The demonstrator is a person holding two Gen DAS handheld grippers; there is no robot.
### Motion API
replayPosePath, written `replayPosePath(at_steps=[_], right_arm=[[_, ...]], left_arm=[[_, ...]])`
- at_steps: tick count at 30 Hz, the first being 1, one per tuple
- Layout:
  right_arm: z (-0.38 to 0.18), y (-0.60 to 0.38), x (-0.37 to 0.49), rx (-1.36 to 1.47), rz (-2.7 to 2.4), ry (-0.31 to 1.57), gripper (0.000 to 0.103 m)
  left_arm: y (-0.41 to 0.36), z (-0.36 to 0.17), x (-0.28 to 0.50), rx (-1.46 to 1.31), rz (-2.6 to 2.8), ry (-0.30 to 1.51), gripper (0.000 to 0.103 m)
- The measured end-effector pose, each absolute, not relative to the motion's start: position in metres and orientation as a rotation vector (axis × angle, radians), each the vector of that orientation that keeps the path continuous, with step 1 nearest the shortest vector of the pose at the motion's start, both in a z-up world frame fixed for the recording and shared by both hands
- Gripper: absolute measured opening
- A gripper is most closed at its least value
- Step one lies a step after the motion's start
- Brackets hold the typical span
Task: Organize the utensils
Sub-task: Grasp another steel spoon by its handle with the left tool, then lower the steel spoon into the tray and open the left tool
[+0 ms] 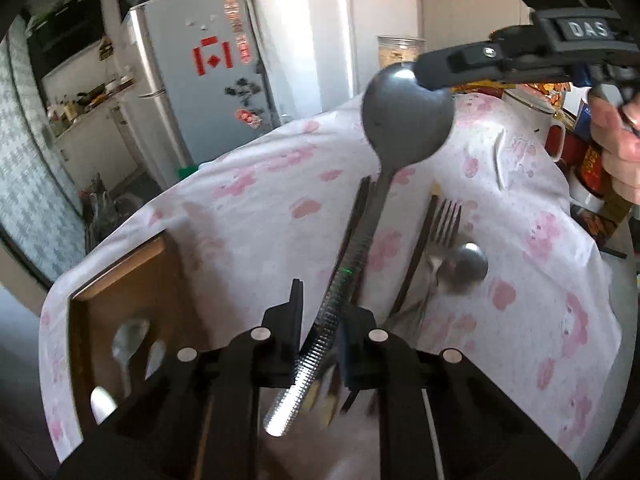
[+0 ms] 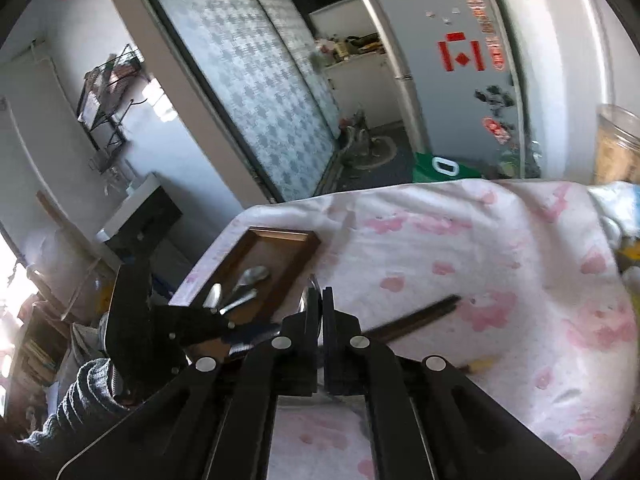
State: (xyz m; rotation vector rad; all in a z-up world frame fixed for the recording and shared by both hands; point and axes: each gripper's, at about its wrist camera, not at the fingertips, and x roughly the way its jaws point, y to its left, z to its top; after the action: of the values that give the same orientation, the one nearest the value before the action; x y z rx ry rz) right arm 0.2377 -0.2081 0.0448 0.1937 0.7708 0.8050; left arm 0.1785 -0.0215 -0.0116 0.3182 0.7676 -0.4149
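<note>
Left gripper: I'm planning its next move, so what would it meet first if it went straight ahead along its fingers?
Probably the right gripper, which pinches the bowl of the large spoon that the left gripper holds by the handle. Below that line lie a fork and chopsticks. Depth is unclear.

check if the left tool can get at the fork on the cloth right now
Probably not yet: the left tool is shut on the ribbed handle of the large spoon, so it is occupied. The fork lies uncovered ahead on the cloth.

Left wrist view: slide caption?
Both hand-held grippers clamp one ribbed-handled steel spoon above the pink-flowered tablecloth.
</note>
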Motion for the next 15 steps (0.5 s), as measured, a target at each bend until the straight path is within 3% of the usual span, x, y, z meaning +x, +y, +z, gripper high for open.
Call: replayPosePath(at_steps=[15], right_arm=[[0.011, -0.018, 0.271, 0.142, 0.963, 0.891, 0.001]], left_arm=[[0.130, -0.031, 0.150, 0.189, -0.184, 0.867, 0.016]])
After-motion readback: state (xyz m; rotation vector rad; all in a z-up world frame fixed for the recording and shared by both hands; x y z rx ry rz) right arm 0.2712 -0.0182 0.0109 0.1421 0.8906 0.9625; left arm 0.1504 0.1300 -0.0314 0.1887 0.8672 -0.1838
